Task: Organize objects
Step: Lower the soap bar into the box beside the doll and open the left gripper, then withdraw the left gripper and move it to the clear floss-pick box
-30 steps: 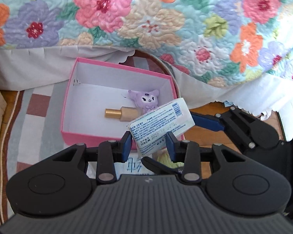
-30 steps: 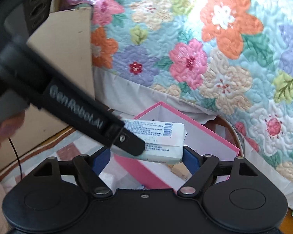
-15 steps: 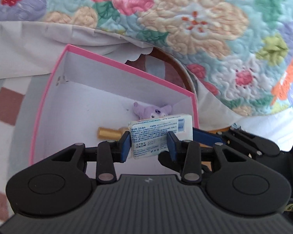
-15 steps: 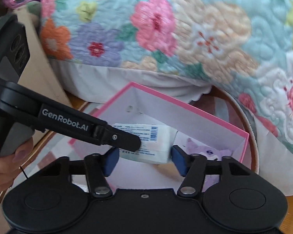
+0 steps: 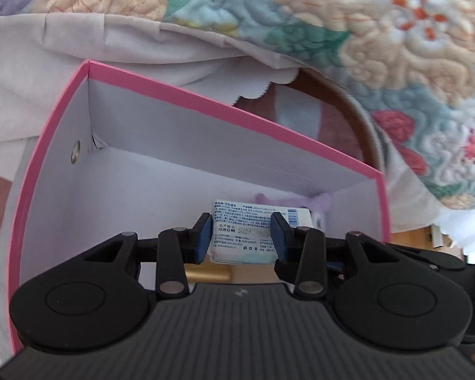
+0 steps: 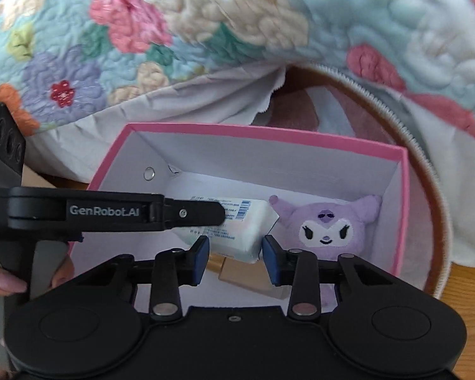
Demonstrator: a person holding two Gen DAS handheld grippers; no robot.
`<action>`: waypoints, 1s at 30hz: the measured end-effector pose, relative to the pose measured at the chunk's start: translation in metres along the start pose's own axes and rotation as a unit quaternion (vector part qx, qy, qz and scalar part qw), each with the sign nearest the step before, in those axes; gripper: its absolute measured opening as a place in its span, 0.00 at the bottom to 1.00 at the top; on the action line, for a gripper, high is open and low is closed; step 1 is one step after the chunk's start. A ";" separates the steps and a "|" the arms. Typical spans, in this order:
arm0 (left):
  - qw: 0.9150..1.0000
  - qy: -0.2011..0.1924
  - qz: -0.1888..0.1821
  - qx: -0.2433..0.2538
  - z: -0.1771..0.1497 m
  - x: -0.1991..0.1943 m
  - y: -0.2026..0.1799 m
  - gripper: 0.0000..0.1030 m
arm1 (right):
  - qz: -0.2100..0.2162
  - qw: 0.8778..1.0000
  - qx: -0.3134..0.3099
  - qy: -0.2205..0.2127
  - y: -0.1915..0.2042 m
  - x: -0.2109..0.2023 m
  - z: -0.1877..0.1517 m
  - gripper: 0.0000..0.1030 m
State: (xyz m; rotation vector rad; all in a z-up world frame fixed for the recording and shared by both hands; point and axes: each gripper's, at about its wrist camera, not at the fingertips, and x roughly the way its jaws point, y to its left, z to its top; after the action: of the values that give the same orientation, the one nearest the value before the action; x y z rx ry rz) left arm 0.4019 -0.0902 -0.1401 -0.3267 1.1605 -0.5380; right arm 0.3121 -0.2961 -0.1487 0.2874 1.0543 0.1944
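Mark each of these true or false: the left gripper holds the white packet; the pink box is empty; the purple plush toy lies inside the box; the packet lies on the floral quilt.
1. The left gripper holds the white packet: true, its pads press on both sides.
2. The pink box is empty: false, it holds a purple plush toy and a gold bottle.
3. The plush toy lies inside the box: true.
4. The packet lies on the floral quilt: false, it is held over the box interior.
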 end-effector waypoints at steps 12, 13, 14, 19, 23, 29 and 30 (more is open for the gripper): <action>0.999 0.022 0.043 -0.013 0.002 0.027 0.006 0.46 | -0.036 0.999 0.011 0.032 -0.009 0.039 0.004 0.41; 0.998 0.026 0.052 -0.012 0.001 0.026 0.005 0.53 | -0.043 0.999 0.007 0.026 -0.007 0.036 0.003 0.41; 0.998 0.030 0.060 -0.010 0.000 0.024 0.004 0.54 | -0.050 0.999 -0.004 0.020 -0.003 0.033 0.003 0.41; 0.997 0.039 0.064 0.013 -0.009 -0.009 -0.003 0.56 | -0.070 0.996 -0.039 -0.024 0.015 -0.003 -0.010 0.52; 0.994 0.035 0.091 0.039 -0.024 -0.049 -0.008 0.59 | -0.035 0.997 -0.030 -0.061 0.027 -0.031 -0.033 0.60; 0.996 0.023 0.078 0.043 -0.050 -0.109 0.000 0.59 | -0.024 0.994 -0.055 -0.090 0.065 -0.050 -0.063 0.60; 0.995 0.019 0.081 0.049 -0.054 -0.120 0.002 0.59 | -0.024 0.994 -0.059 -0.092 0.070 -0.054 -0.066 0.60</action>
State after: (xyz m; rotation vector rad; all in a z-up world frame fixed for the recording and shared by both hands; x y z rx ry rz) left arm 0.3166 -0.0204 -0.0685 -0.1372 1.1809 -0.4577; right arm 0.2271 -0.2363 -0.1115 0.1692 0.8635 0.1817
